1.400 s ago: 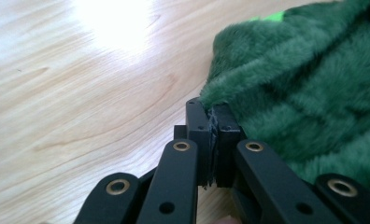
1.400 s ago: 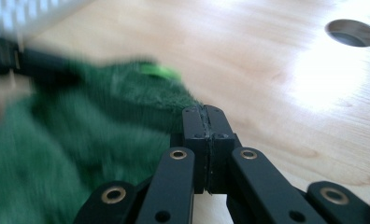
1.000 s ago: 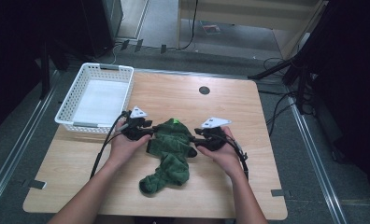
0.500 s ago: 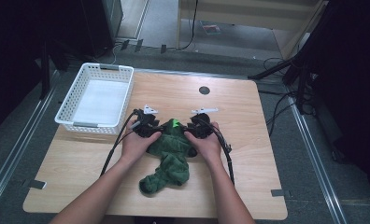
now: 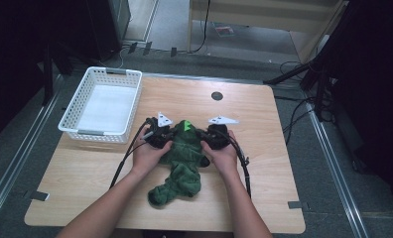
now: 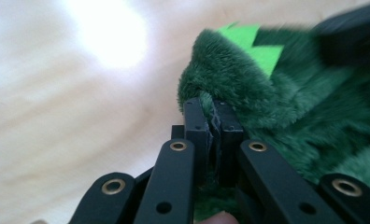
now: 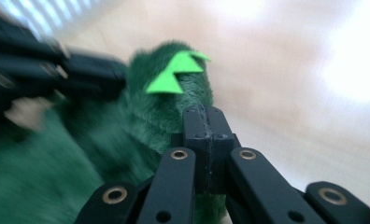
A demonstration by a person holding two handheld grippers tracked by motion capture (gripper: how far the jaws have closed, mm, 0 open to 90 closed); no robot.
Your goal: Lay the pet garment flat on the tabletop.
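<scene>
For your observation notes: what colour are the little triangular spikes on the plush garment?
Bright lime green spikes against the dark green plush garment; the right gripper view shows them best.

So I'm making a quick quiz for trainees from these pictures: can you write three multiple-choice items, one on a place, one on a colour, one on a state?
1. Where does the white basket stand?
A. far left of the table
B. near right corner
C. on the floor

2. What colour are the felt spikes on the plush toy?
A. red
B. bright green
C. yellow

3. How does the left tool stand?
A. wide open above the toy
C. shut on the toy's fur
B. lying loose in the basket

Key: 1 A, the high view shows the basket at the table's far left edge. 2 B, the right gripper view shows bright green triangles. 3 C, the left gripper view shows fur pinched between closed jaws.
</scene>
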